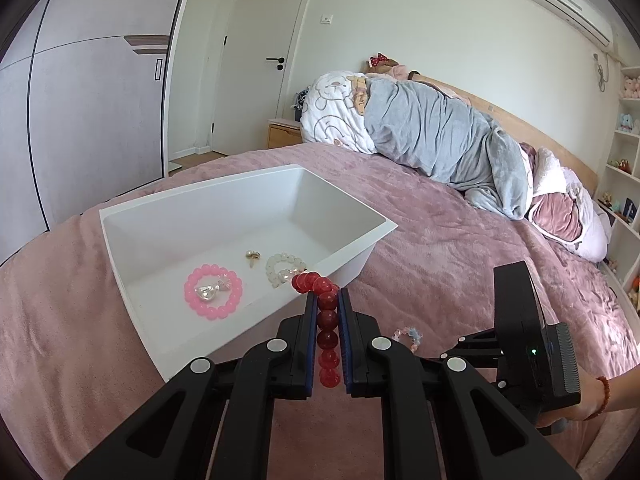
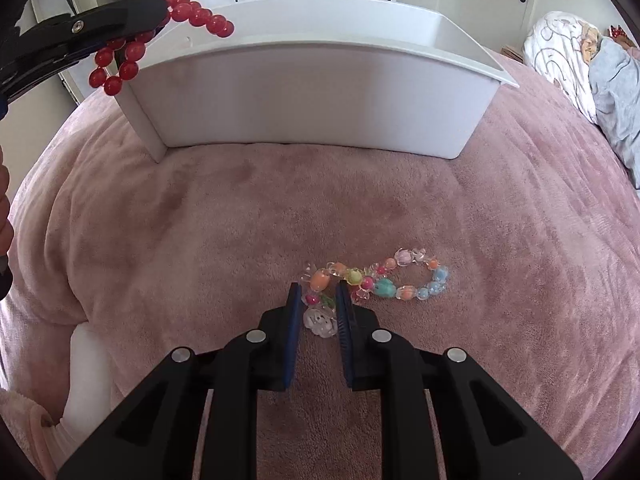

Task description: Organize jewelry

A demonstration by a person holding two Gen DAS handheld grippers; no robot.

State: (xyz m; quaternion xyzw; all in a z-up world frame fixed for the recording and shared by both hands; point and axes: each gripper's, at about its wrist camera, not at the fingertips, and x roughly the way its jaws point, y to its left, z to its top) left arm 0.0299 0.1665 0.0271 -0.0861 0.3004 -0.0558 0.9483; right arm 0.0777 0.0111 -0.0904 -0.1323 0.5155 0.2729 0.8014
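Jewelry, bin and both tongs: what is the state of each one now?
Red bead bracelet: clamped in left tongs, at the bin's near rim.
Multicolor bracelet: lying on the pink blanket; right tongs open around one end.
White bin: open-topped.
Pink bracelet: inside bin.
White bracelet: inside bin.

Left wrist view looks over the white bin [image 1: 240, 216] toward the headboard; right wrist view faces its near wall [image 2: 312, 100] low.

Red bead bracelet [image 1: 327, 322] between left hand-held gripper [image 1: 327, 294] fingers, above white bin [image 1: 256, 236]
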